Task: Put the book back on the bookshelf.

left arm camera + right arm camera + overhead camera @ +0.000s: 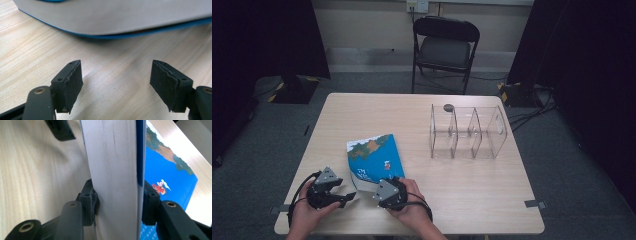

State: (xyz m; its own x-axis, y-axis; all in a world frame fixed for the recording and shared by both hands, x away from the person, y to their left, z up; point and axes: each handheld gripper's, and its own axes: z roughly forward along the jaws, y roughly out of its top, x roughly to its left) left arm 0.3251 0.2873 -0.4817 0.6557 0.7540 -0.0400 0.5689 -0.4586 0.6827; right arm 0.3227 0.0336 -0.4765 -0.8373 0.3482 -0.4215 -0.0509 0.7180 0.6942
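A light wooden rectangular table [422, 120] fills the middle of the high view, with a black folding metal chair [445, 47] standing beyond its far edge at twelve o'clock. On the table toward three o'clock stands a clear acrylic divider rack with three open compartments [468, 132]; a small dark round disc [448, 107] lies at its far left corner.

At about seven o'clock of the table's centre lies a thick blue-covered paperback book with a map-like picture [374, 160], its near edge lifted off the wood.

The right gripper [118, 202] is clamped on that near edge: one black pad sits under the pale page block, the other presses the blue cover.

The left gripper [116, 85], at nine o'clock of the right one, is spread wide over bare wood, near the book's page edge [112, 17] but apart from it.
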